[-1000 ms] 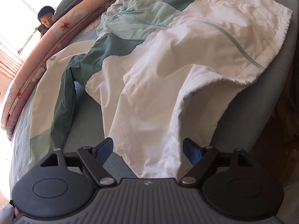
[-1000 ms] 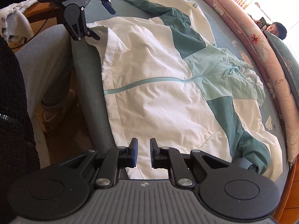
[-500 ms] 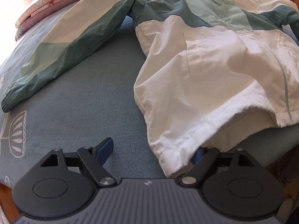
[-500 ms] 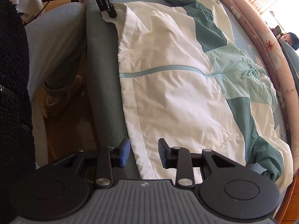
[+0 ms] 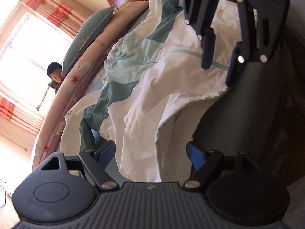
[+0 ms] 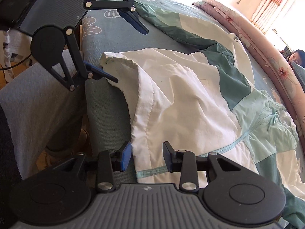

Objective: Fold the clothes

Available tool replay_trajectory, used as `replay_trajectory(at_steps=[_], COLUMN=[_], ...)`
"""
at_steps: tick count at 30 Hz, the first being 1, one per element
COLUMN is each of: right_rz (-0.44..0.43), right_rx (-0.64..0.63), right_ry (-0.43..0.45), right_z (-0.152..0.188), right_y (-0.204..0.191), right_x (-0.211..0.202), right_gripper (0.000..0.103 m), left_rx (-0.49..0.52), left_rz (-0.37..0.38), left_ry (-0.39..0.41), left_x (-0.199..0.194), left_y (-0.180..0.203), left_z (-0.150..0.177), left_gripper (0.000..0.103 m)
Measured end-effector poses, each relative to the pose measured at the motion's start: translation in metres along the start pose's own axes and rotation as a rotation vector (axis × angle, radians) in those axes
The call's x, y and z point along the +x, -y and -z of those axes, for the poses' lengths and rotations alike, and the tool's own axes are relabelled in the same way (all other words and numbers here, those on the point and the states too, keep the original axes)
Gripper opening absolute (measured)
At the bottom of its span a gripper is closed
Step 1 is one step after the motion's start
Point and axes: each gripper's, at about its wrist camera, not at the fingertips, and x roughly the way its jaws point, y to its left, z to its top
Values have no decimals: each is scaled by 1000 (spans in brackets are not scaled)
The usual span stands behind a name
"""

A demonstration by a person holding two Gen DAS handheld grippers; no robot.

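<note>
Jacket (image 6: 181, 103) lies spread face up on the bed (image 6: 108, 112), hem along the near edge, hood end toward the pink quilt (image 6: 266, 53) at upper right of the right wrist frame. Left tool (image 5: 150, 152) stands wide apart, the white hem corner bunched between its fingers, nothing pressing yet; in the right wrist frame that same tool (image 6: 118, 55) shows at upper left with its lower finger at the lifted hem corner. Right tool (image 6: 145, 155): a second ago nearly together off the hem; now its jaws are opening and have come down over the hem just above the zipper (image 6: 152, 171) end, cloth between but not pinched. In the left wrist frame the right tool (image 5: 219, 61) hangs at upper right over the same hem. Meaning: both tools have shifted from hovering to straddling the bottom edge, so a two-point pick-up of the hem looks imminent, likely to fold it toward the collar. Sleeves (image 6: 171, 28) not yet folded in. A person (image 5: 55, 74) sits beyond the bed, by the window.
</note>
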Motion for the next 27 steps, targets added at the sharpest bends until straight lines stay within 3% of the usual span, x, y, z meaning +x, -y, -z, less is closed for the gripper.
replay_trajectory(at_steps=[4,9,10,11,13,15,17,20,23,27], right_rz=[-18,-3,-6,-7,-6,3,17,69,186,384], right_rx=[100,207,227,241,267,273,266,219,145,-15], right_ry=[14,8,9,11,15,23,33,71,96,77], right_z=[5,23,26,29,35,39,40,37,33,33], right_y=[9,28,31,32,36,36,34,26,14,-9], right_x=[0,-16,-19,-21,-26,-30,-32,-35,-34,-18], right_gripper=[40,42,42,42,42,42,43,55,64,66], left_rx=[263,436,456,466,444,395,291,100,-35,-124], left_rz=[-36,-67,-66,-55,-11,18,82,179,225,237], left_ry=[91,139,154,156,141,140,122,89,75,78], left_x=[11,37,39,41,45,44,42,43,45,51], left_y=[40,61,61,60,51,37,17,-22,-56,-87], left_z=[-14,-31,-34,-38,-47,-53,-61,-74,-83,-91], left_gripper=[82,81,67,38,17,10,10,10,10,10])
